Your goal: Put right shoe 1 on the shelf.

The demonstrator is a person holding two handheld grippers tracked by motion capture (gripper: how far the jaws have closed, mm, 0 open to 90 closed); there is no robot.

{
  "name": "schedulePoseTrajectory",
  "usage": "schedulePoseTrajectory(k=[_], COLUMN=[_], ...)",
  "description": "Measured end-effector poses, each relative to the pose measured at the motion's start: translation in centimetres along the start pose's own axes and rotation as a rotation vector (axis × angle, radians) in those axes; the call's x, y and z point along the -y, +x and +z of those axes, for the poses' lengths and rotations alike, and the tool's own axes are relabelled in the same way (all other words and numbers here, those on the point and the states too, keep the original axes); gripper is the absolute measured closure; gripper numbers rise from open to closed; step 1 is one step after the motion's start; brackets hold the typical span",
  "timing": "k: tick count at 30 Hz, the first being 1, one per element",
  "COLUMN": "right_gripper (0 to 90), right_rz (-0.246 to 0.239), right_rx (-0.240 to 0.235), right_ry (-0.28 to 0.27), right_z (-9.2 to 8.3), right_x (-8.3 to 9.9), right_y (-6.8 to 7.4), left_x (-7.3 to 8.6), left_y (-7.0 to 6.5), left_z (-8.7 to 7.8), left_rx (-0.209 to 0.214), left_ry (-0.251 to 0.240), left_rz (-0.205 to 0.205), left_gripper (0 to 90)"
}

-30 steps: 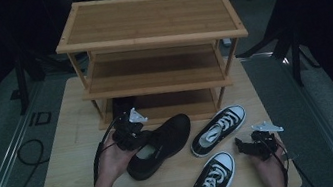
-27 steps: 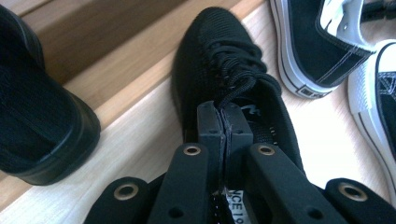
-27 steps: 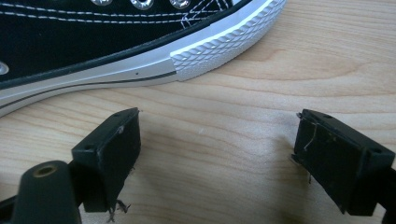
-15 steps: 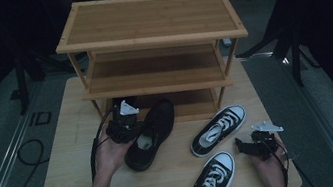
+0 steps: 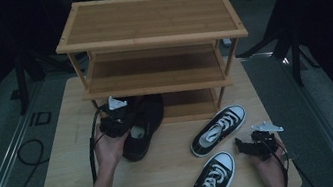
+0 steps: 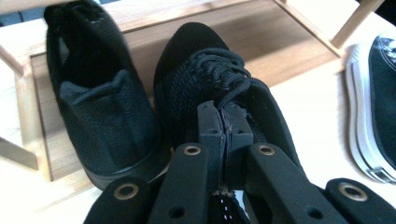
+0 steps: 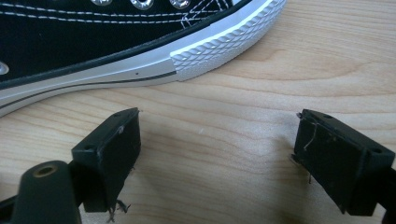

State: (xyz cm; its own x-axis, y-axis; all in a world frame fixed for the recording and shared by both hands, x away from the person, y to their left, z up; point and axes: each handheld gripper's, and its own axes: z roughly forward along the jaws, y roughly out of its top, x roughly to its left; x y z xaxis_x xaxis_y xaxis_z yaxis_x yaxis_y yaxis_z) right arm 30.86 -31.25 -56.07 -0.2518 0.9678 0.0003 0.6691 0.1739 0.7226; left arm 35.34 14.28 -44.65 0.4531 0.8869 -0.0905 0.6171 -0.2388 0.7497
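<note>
My left gripper (image 5: 126, 123) (image 6: 224, 125) is shut on the rear collar of a black knit shoe (image 5: 143, 126) (image 6: 205, 79). That shoe points toe-first at the bottom shelf (image 6: 261, 51) of a bamboo rack (image 5: 148, 20), with its toe at the shelf's front edge. A second black shoe (image 6: 98, 107) stands on that shelf just to its left. Near the table's front right, my right gripper (image 5: 241, 144) (image 7: 217, 140) rests open on the wood with nothing between its jaws. The white rubber toe of a black canvas sneaker (image 7: 93, 46) lies just beyond it.
Two black-and-white sneakers lie on the wooden table (image 5: 67, 180), one (image 5: 218, 130) in front of the rack's right leg and one (image 5: 210, 182) at the front edge. The rack's top and middle shelves are bare. A cable (image 5: 27, 151) lies on the floor at the left.
My left gripper has swung the black shoe from lying crosswise to toe-first and carried it toward the rack's bottom shelf. The right gripper and both sneakers have stayed put.
</note>
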Motion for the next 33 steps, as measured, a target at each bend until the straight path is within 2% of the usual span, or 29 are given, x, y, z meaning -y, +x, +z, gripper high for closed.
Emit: schedulePoseTrajectory(k=[5,6,8,10,14,19,22,23,25,28,33], right_gripper=[14.4,14.4,14.4,14.4,14.5,14.5,14.5,14.4,14.4,14.4,14.4], right_rz=[0.000,-0.002,-0.002,-0.002,-0.001,0.000,0.001,0.000,0.001,0.002,0.001], right_rx=[0.000,0.000,0.000,0.000,0.000,0.000,0.000,0.000,0.000,0.000,0.000], right_ry=[0.000,-0.001,-0.001,-0.001,0.000,0.000,0.000,0.000,0.000,0.000,0.000], right_z=[0.0,0.0,0.0,0.0,0.0,0.0,0.0,0.0,0.0,0.0,0.0], right_x=[0.0,0.0,0.0,0.0,0.0,0.0,0.0,0.0,0.0,0.0,0.0], right_y=[0.0,0.0,0.0,0.0,0.0,0.0,0.0,0.0,0.0,0.0,0.0], left_x=[0.9,1.1,1.5,1.7,2.1,2.7,2.9,3.0,3.1,3.3,4.6], left_y=[0.7,0.9,1.2,1.3,1.3,1.0,0.9,0.9,0.7,0.8,1.3], left_z=[0.6,0.7,0.7,0.7,0.6,-1.0,-2.6,-3.2,-4.3,-5.3,-5.5], left_rx=[0.011,0.001,0.029,0.038,0.064,0.078,0.089,0.092,0.082,0.070,0.044], left_ry=[0.043,0.056,0.049,0.054,0.073,0.033,-0.014,-0.032,-0.048,-0.040,-0.016], left_rz=[-0.022,-0.024,-0.041,-0.033,-0.032,-0.024,-0.020,-0.021,-0.005,0.019,0.017], left_gripper=[89.0,89.0,88.7,87.9,76.3,68.0,67.3,67.5,78.8,89.6,90.0])
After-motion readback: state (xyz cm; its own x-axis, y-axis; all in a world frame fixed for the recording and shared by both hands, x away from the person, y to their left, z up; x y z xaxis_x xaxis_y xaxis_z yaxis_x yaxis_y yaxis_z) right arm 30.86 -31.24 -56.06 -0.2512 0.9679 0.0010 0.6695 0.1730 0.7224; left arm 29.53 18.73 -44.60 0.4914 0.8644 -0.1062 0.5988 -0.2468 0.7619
